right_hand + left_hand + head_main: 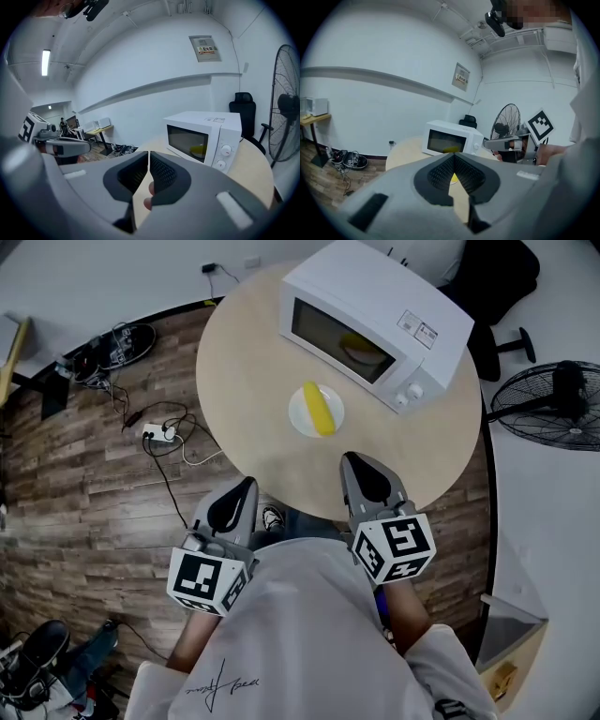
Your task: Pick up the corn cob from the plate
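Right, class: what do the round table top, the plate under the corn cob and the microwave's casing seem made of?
Table top: even pale beige, matt, maybe wood-look laminate.
Plate: smooth white, ceramic or plastic, can't tell which.
Microwave casing: flat white panels, probably painted metal.

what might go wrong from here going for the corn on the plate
The right tongs are shut and short of the corn cob; if not opened first, they would likely shove it off the plate instead of gripping it. The cob is round and lies loose, so a skewed pinch may roll it. The microwave stands close behind the plate; overshooting could bump it.
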Demonstrator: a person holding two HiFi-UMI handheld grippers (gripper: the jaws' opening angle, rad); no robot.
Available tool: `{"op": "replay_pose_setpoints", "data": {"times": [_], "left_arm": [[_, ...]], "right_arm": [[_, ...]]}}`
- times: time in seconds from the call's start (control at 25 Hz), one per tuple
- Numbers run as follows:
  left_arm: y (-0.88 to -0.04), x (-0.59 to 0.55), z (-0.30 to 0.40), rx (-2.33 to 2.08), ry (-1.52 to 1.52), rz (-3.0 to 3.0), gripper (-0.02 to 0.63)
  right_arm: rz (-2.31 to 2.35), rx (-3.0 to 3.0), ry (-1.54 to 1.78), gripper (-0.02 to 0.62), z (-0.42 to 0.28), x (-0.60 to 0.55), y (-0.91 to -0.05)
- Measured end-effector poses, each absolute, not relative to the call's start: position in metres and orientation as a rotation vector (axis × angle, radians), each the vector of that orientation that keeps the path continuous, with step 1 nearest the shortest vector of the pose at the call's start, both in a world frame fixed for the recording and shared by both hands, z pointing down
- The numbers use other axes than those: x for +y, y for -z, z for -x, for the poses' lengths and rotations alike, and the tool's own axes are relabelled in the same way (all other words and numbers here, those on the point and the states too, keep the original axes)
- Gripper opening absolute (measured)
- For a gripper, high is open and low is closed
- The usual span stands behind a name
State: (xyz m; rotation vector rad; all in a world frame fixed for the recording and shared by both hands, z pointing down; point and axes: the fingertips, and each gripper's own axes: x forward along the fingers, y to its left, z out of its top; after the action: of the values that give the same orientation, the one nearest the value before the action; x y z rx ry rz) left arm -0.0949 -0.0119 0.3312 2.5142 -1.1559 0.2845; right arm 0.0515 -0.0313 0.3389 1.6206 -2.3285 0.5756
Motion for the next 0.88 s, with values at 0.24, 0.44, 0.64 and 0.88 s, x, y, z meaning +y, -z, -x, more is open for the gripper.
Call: {"op": "replay_pose_setpoints", "data": {"times": [0.24,0.44,0.64,0.88], "left_arm": [[-0.334,-0.019,0.091,-1.160,-0.300,-2.503,0.000],[-0.336,-0.023,0.093,-1.170,-0.309,-2.487,0.000],[-0.337,-0.028,0.086,-1.168,-0.310,-2.478,0.000],[-0.339,-0.031,0.085,-1.177,-0.318,-2.470,0.000]], "right_arm": [[-1.597,-2.322,-0.601,0.031,-0.058,-0.047,-0.347],[-1.560,-2.325,-0.614,0.036,-0.054,-0.058,-0.356],[-1.545,-2.313,-0.616,0.037,-0.061,-0.068,-0.362],[-1.524,-2.302,-0.638,0.044,-0.067,-0.082,-0.369]]}}
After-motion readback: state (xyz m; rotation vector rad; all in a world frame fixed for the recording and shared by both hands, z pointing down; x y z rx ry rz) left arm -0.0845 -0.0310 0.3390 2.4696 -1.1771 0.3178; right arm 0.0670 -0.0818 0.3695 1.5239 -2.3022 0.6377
